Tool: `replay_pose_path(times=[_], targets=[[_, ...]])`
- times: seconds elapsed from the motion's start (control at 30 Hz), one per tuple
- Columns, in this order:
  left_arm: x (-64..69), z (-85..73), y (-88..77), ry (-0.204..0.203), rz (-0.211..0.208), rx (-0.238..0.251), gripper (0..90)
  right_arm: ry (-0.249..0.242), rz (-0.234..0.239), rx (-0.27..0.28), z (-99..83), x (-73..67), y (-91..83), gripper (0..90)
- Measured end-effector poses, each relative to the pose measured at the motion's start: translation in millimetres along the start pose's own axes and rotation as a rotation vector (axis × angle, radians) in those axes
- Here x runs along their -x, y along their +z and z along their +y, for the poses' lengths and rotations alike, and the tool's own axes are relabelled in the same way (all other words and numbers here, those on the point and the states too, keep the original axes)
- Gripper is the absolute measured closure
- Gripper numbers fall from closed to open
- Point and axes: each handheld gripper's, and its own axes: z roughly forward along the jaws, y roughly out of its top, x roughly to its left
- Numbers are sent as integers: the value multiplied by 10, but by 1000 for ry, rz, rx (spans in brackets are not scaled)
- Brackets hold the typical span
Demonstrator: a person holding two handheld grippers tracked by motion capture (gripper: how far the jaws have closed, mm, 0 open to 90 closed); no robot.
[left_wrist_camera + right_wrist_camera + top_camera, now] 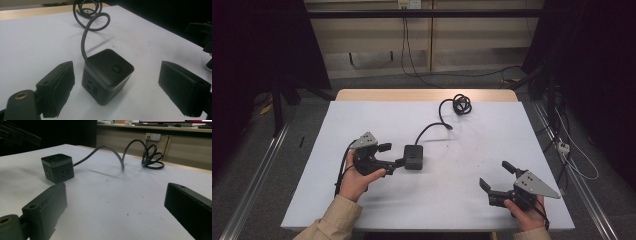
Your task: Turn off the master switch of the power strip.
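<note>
A black cube power socket (414,156) stands on the white table top (492,135), left of its middle. Its black cable (432,127) runs toward the far edge and ends in a coil (461,104). My left gripper (393,154) is open just left of the cube and points at it. In the left gripper view the cube (107,75) stands between the left gripper's (115,65) spread jaws, with a gap on each side. My right gripper (495,174) rests open near the front right, nothing between its jaws. In the right gripper view the right gripper (115,186) faces the cube (57,167) and the coil (151,157) farther off.
A strip of bare wood (427,95) shows along the table's far edge. Metal rails (257,175) run along the floor on both sides. Loose cables and a white plug strip (563,146) lie on the floor to the right. Dark curtains hang at both sides.
</note>
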Motion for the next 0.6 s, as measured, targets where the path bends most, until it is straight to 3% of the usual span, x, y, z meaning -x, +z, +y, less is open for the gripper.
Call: replay_pose_path(times=[0.3, 0.6], targets=[[-106, -101, -225, 6, 33, 16, 110, 4, 1, 2, 0, 0, -5, 39], [-238, -186, -418, -19, 72, 33, 105, 5, -1, 1, -1, 0, -2, 39]])
